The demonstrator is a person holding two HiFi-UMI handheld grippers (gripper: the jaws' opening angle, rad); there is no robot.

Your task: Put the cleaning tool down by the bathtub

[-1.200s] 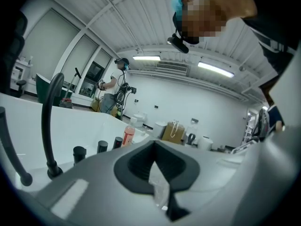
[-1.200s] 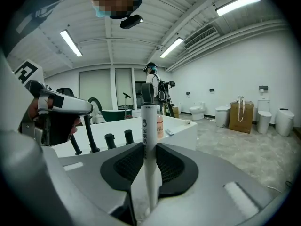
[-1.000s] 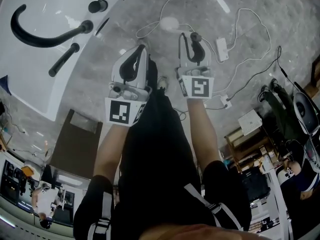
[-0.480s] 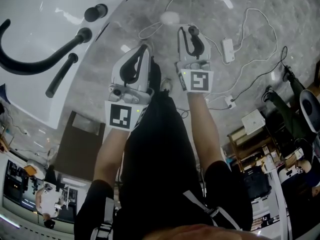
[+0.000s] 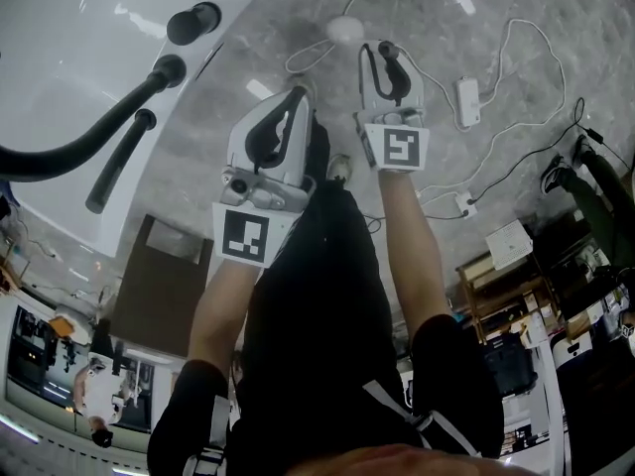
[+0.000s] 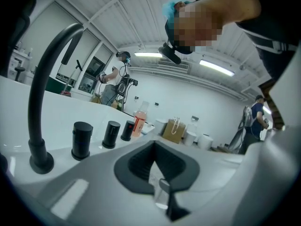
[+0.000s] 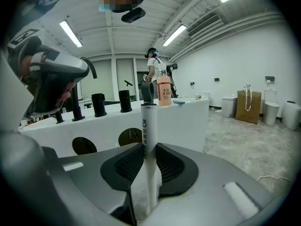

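The cleaning tool has a white handle (image 7: 148,140) and a round white head (image 5: 344,30) that hangs over the marble floor beside the bathtub (image 5: 79,58). My right gripper (image 5: 382,50) is shut on the handle, which stands upright between its pads in the right gripper view (image 7: 148,147). The tub's white side wall (image 7: 160,121) is close ahead of it. My left gripper (image 5: 291,97) is beside the right one, nearer the tub, shut with nothing in it (image 6: 155,147). It faces the tub rim with the black faucet (image 6: 40,102) and black knobs (image 6: 82,139).
White cables and a power adapter (image 5: 466,100) lie on the floor right of the grippers. A brown mat (image 5: 159,286) lies by the tub's near corner. An orange bottle (image 7: 163,92) stands on the rim. Shelves and gear (image 5: 506,266) crowd the right side. People stand far off.
Both grippers have sunk toward the floor, the right one more, still shut on the tool. The tool's head has moved with it along the tub's side.
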